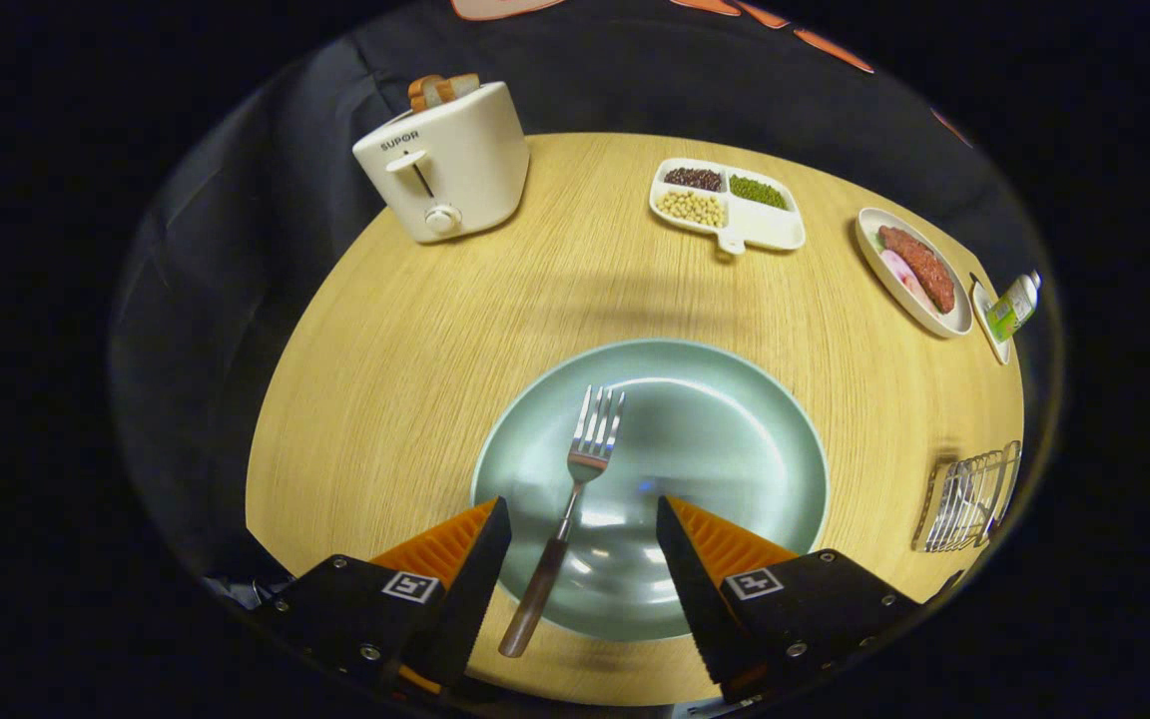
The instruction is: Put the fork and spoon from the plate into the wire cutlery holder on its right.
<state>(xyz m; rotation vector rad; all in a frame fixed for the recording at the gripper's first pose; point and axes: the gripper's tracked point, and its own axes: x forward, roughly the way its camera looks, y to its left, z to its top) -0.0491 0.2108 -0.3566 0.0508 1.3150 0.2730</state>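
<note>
A pale green plate point(735, 439) lies on the wooden table just ahead of my fingers. A steel fork point(575, 489) with a dark wooden handle rests on the plate's left half, tines pointing away and handle hanging over the near rim between my fingers. My gripper point(583, 509) is open, its orange-and-black fingers point(465, 549) standing on either side of the fork's handle without touching it. The wire cutlery holder point(969, 496) stands to the right of the plate, and something thin and metallic seems to stand in it.
A white toaster point(447, 165) with bread slices stands at the far left. A divided white dish of beans point(725, 203) sits at the back middle. A white dish of meat point(916, 270) and a small bottle point(1012, 306) sit at the far right.
</note>
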